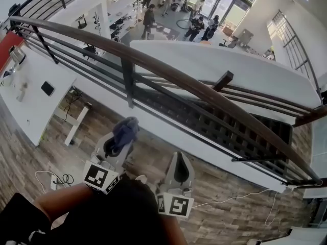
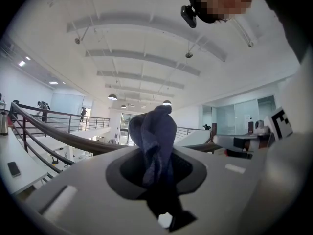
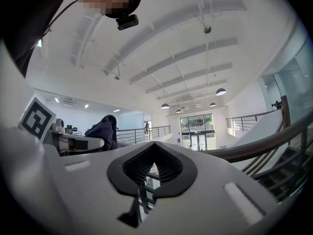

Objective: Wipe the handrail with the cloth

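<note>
- dark blue cloth is bunched and clamped in the left tool, near 7 o'clock in the head view, short of the handrail and not touching it.
- the brown handrail curves from 10 o'clock to 4 o'clock, lying at 12 o'clock of both tools.
- right tool is closed on nothing, at 3 o'clock of the left one.
- the step in hand seems to be the approach; wiping looks not yet begun.
- to do it well, raise the wad toward 12 o'clock and land its soft bulge on the handrail's top, not the hard tips.
- press enough to spread the cloth, then drag in long overlapping passes that follow the curve.
</note>
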{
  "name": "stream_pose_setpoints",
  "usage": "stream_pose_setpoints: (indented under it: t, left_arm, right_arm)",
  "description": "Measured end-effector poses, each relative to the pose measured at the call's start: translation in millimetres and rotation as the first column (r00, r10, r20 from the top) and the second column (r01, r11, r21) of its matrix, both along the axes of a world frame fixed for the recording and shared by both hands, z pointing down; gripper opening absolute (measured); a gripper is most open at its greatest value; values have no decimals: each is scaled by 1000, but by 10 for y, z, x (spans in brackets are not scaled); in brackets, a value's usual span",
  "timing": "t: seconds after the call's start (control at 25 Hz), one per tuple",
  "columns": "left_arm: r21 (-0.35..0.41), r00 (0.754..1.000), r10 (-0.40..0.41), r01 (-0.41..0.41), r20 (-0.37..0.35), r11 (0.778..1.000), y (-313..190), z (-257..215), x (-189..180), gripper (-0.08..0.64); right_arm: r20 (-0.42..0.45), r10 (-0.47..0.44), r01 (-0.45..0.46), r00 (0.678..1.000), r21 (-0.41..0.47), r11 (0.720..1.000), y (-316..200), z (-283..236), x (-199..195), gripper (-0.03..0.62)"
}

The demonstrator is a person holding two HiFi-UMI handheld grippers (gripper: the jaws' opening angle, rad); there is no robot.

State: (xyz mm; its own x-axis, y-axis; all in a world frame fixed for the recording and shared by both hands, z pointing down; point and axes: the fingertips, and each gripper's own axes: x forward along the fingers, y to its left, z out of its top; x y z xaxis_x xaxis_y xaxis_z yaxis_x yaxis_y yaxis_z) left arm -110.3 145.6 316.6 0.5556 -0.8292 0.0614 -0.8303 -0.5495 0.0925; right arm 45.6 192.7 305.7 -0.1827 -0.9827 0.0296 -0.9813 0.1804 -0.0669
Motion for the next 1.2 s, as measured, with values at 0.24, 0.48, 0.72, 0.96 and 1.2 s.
stream_pose_setpoints:
  t: [0.24,0.48,0.72,0.96,1.2]
  left_arm:
    - [-20,999,-51,51,-5,998,-43,111,-37,75]
    - [-32,999,-23,22,-25,999,-329,118,168,75]
    - [-19,999,-1,0,-44,1000,-843,138,201,75]
    - [-34,998,14,-16,-53,999,-1242,242,80,75]
    - [-33,999,10,-11,-33,999,-1616,261,-74,75]
  right_arm:
    - [-3,-10,10,1000,10,1000,-16,123,75,2]
    - [-26,15,-14,1000,12,1000,-282,-16,236,2]
    - [-70,3,-4,998,-8,1000,-816,12,161,2]
    - [-90,-70,66,994,-41,997,-1322,55,-154,2]
    - [-76,-40,38,996,-25,999,-1645,-8,-194,2]
